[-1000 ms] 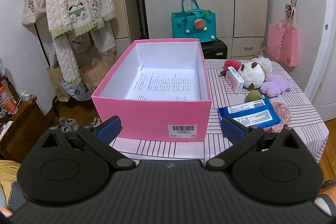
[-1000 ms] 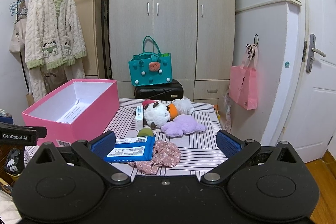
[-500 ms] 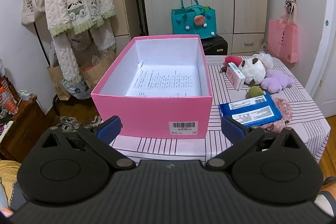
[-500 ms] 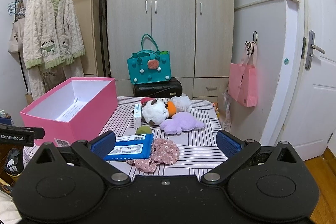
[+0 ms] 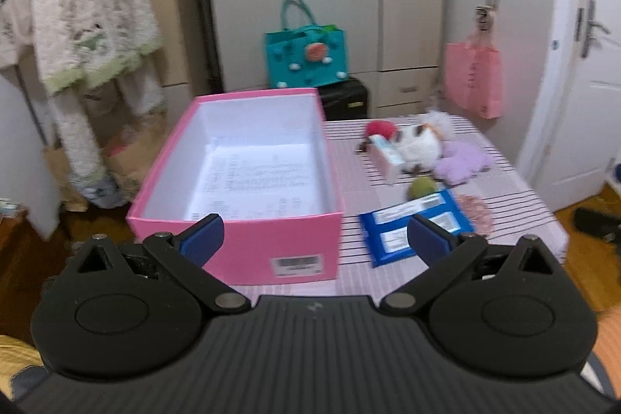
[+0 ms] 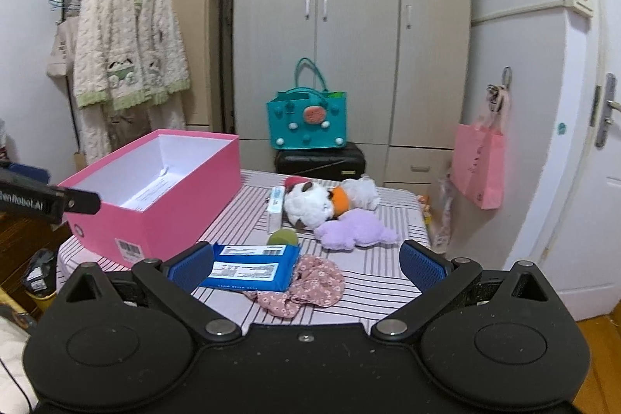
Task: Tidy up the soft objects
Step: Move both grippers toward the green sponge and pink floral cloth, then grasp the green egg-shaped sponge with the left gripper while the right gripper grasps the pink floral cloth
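Both claws wide open, empty: left gripper [image 5: 314, 233], right gripper [image 6: 308, 264]. Advised gripping floral scrunchie [image 6: 310, 284] at table's near edge by its bulk, then carrying it to pink box [image 6: 163, 204].

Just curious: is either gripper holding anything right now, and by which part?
Nothing is held. The left gripper and right gripper are both open and empty.

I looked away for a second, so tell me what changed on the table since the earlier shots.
Only the left tool moved: its view swung right and is motion-blurred. Nothing was gripped or released; the left and right tool are open and empty. The pink cardboard box, blue flat packet, floral fabric scrunchie and plush toys stayed put.
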